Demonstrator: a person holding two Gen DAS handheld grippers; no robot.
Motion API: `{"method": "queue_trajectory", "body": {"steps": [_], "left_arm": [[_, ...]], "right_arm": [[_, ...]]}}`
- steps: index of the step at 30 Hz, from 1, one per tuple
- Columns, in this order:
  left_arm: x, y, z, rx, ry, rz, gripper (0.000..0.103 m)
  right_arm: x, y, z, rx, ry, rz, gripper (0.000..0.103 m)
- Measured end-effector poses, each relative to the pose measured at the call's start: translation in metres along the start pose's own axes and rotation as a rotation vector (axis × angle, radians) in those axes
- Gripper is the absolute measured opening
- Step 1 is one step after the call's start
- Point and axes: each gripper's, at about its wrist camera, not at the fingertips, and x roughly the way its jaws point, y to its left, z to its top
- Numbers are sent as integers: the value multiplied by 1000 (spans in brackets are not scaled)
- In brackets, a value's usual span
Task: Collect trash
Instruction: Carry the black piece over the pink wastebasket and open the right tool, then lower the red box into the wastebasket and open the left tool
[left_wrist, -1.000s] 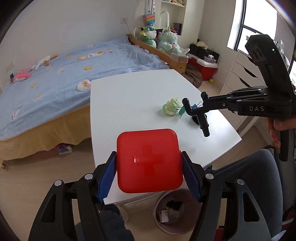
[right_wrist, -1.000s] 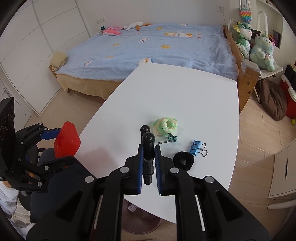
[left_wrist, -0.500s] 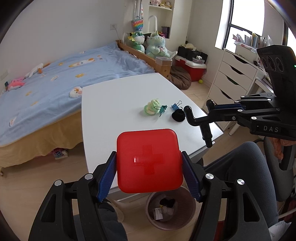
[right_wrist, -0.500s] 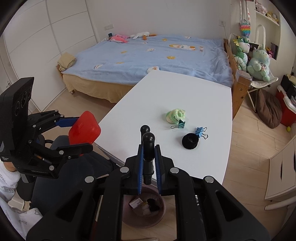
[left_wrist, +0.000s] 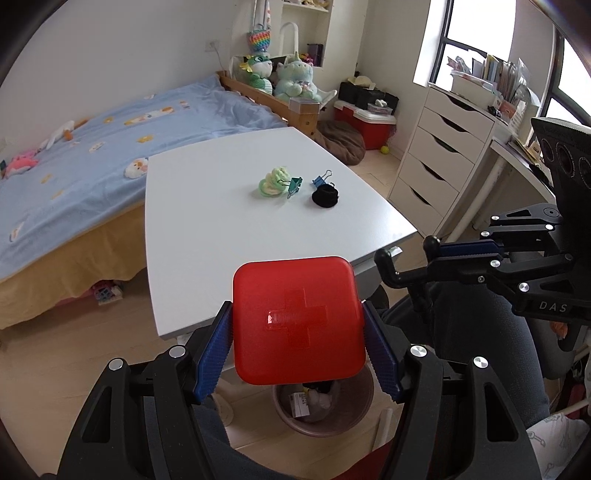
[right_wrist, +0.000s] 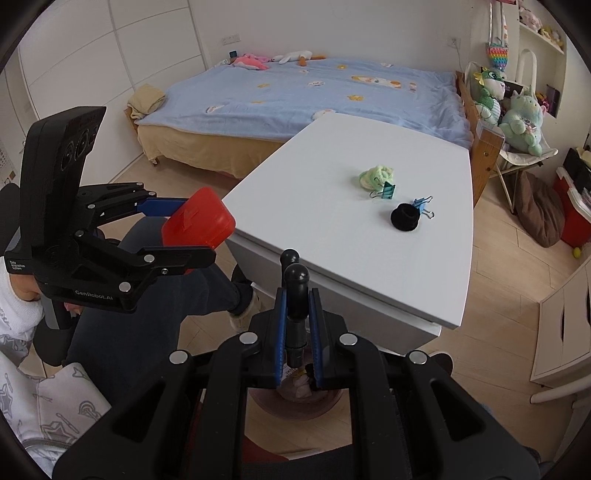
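R tool (right_wrist: 297, 314) clamps black hook (right_wrist: 295, 284) | L tool (right_wrist: 192, 236) grips red box (right_wrist: 199, 223) | over bin (right_wrist: 295, 398)

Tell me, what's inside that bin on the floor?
The bin holds a labelled white wrapper and crumpled scraps. The red box in the left tongs covers the rest.

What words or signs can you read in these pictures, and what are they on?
"DAS": on the right gripper.
"GenRobot.AI": on the left gripper.
"Data Acquisition System": tiny label on the left gripper, barely readable.
A raised cross, no letters: on the red box.
Paper label in the bin: too small to read.
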Motion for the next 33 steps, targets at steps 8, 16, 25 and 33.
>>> {"method": "queue_trajectory", "body": {"steps": [8,16,25,33], "left_arm": [[-14,-5,-6,9,-7,-6,65],[-16,-6,-6,12,-12,2,65],[-17,-10,-6,21,-11,-13,65],[-18,-17,-4,36,-12,-28,65]], "right_arm": [[8,11,-15,-3,33,66,12],[5,8,-15,24,2,14,84],[-4,-5,-11,92,-28,-70,96],[-21,-17,-11,163,-63,-152,97]]}}
